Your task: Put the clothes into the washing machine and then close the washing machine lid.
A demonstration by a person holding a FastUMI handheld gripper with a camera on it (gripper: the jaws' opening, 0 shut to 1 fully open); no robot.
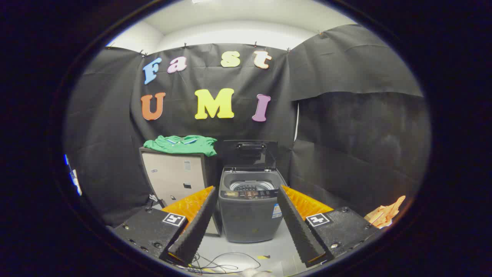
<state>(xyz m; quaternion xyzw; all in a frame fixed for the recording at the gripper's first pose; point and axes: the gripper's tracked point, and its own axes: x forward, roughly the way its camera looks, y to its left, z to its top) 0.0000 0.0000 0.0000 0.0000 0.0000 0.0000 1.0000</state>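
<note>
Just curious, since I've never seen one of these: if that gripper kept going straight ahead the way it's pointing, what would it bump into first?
Most likely the washing machine, framed between the open gripper's fingers with its lid up. How far off is unclear.

Green shirt (180, 144) beside open-lidded grey washing machine (249, 209).

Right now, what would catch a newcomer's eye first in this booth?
Probably the green shirt, lying bright on top of the beige cabinet against the dark wall. Right beside the cabinet stands the grey washing machine, its lid raised, framed between the open gripper fingers, which hold nothing.
</note>
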